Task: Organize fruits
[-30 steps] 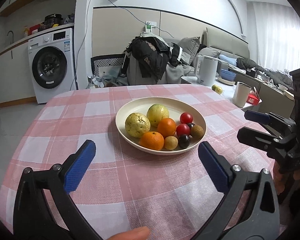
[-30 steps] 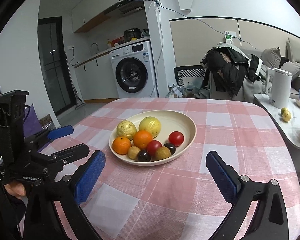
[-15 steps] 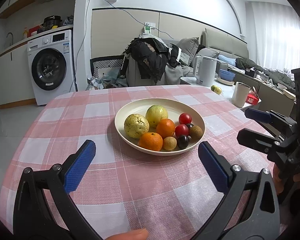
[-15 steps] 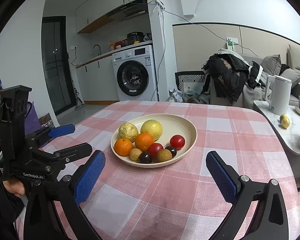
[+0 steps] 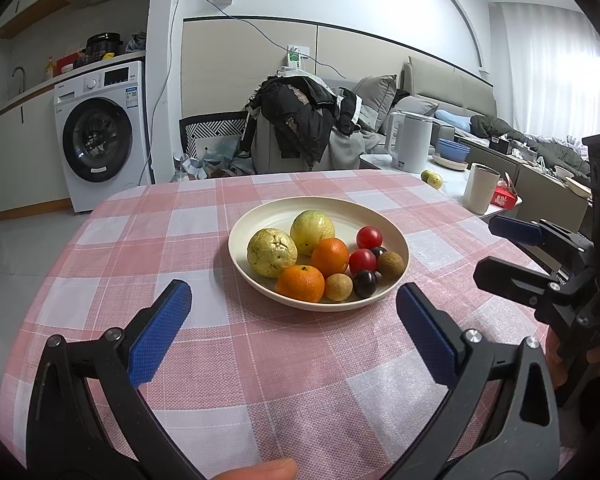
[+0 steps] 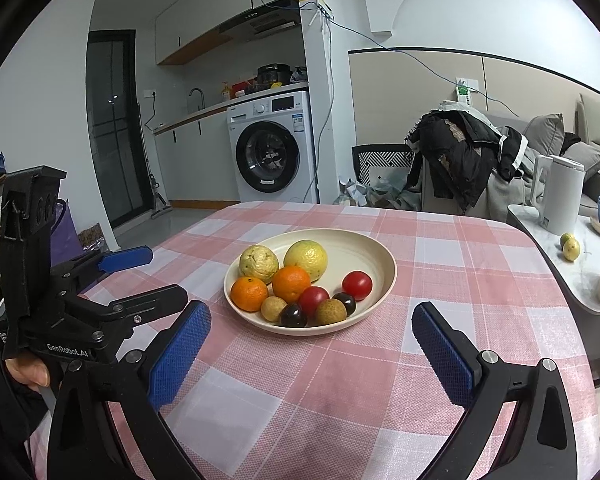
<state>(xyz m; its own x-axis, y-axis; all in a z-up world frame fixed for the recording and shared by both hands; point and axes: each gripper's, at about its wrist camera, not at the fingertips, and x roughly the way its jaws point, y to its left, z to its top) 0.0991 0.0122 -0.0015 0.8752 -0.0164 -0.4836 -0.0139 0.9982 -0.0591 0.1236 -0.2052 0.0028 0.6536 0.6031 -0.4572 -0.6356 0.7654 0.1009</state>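
A cream plate sits mid-table on a pink checked cloth. It holds two yellow-green guavas, two oranges, two red tomatoes, two brown longans and dark grapes. My left gripper is open and empty, short of the plate's near rim. My right gripper is open and empty, also short of the plate. Each gripper shows in the other's view, the right and the left.
A side counter to the right holds a white kettle, a cup, a red box and small green fruit. A chair draped with dark clothes stands behind the table. A washing machine is at far left.
Both grippers have risen and tilted a little, so the plate sits slightly lower in view. Nothing on the plate has moved. Both grippers stay open.
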